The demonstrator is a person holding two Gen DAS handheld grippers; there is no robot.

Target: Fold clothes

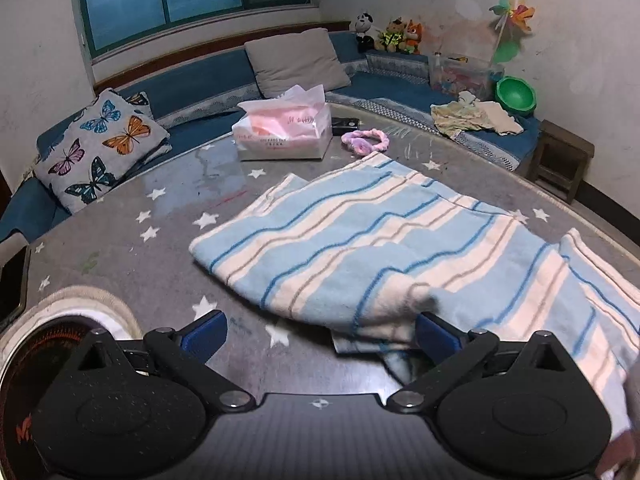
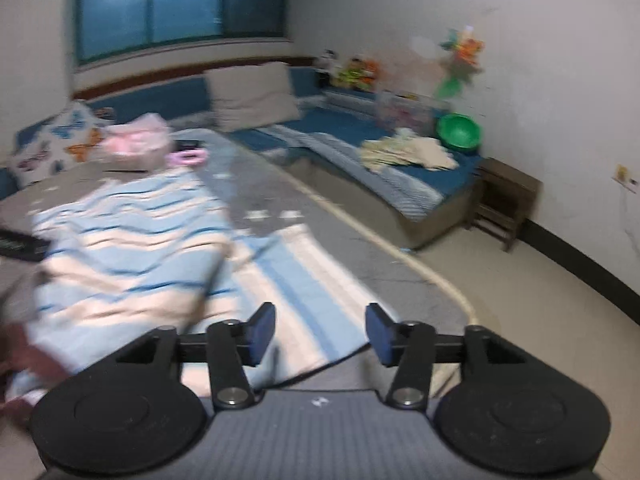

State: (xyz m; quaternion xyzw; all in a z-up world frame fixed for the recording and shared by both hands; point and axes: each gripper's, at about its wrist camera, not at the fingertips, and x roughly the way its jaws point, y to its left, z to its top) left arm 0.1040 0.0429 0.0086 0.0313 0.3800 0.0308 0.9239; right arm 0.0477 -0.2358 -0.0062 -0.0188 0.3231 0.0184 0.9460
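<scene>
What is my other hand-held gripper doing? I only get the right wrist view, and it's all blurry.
Observer: The left hand-held gripper is open. One blue finger sits at the bunched near edge of the striped towel, with nothing clamped.
Operator: And the pink blob further back?
Observer: A tissue pack with a sheet sticking out of the top.
Operator: The small pink thing beside it?
Observer: A fluffy pink hairband, lying apart from the towel.

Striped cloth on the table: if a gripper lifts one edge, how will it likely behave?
The striped cloth looks soft and fuzzy, lying in rumpled overlapping layers, so it would probably drape and sag rather than hold shape. Its nap should grip well. Loose layers may slide apart.
</scene>
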